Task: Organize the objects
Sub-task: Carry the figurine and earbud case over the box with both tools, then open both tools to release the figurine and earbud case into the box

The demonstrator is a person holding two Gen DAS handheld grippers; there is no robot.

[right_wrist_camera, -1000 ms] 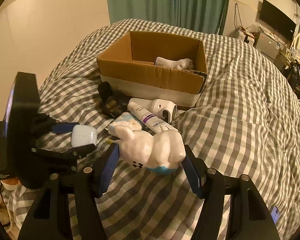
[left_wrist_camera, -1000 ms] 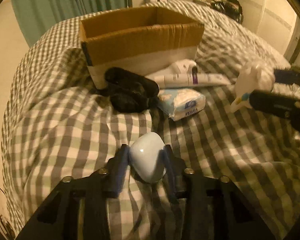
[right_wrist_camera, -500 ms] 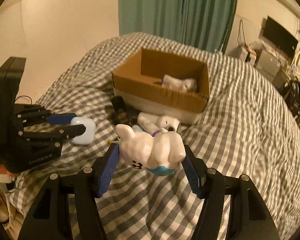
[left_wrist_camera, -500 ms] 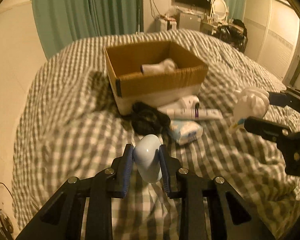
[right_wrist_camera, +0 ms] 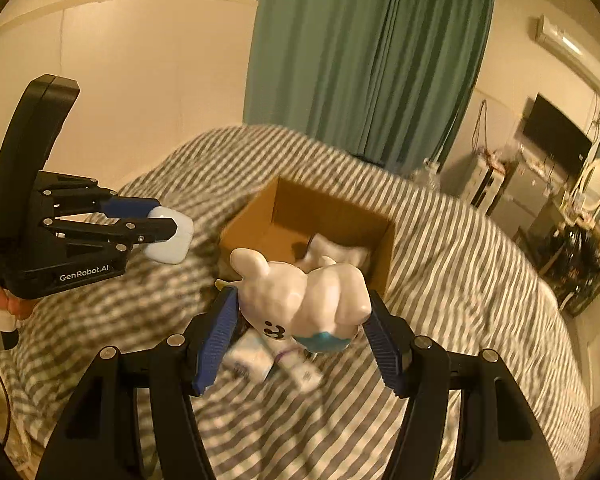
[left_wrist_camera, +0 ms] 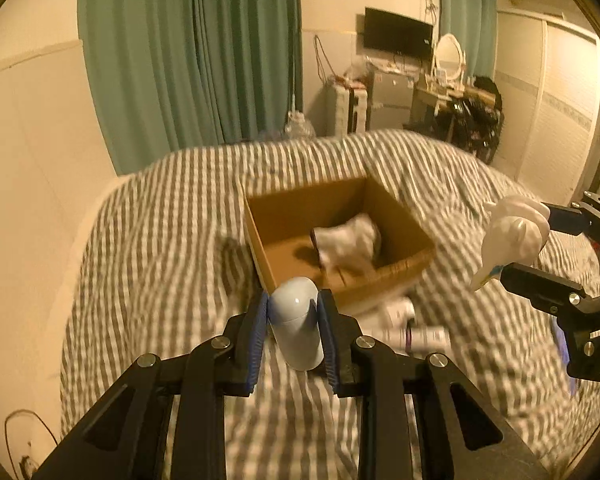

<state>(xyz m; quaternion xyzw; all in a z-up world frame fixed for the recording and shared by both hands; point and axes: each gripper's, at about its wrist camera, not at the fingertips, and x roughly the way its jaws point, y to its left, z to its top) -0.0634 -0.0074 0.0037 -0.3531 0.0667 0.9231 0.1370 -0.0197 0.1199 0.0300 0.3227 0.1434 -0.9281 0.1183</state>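
Note:
My left gripper (left_wrist_camera: 294, 322) is shut on a pale blue rounded case (left_wrist_camera: 296, 326) and holds it in the air before the open cardboard box (left_wrist_camera: 412, 236). It also shows in the right wrist view (right_wrist_camera: 168, 234). My right gripper (right_wrist_camera: 300, 320) is shut on a white bear figurine (right_wrist_camera: 304, 296) with a teal base, held above the bed near the box (right_wrist_camera: 384, 252). The figurine also shows at the right of the left wrist view (left_wrist_camera: 512, 232). A white bundled item (left_wrist_camera: 346, 242) lies inside the box.
The box sits on a grey checked duvet (left_wrist_camera: 160, 260). A white tube (left_wrist_camera: 420, 334) and a tissue pack (right_wrist_camera: 252, 356) lie in front of the box. Green curtains (left_wrist_camera: 188, 52), a TV (left_wrist_camera: 398, 36) and a cluttered dresser stand behind the bed.
Both grippers have risen well above the bed with their objects and moved toward the box. The box now sits lower in both views, with its inside showing.

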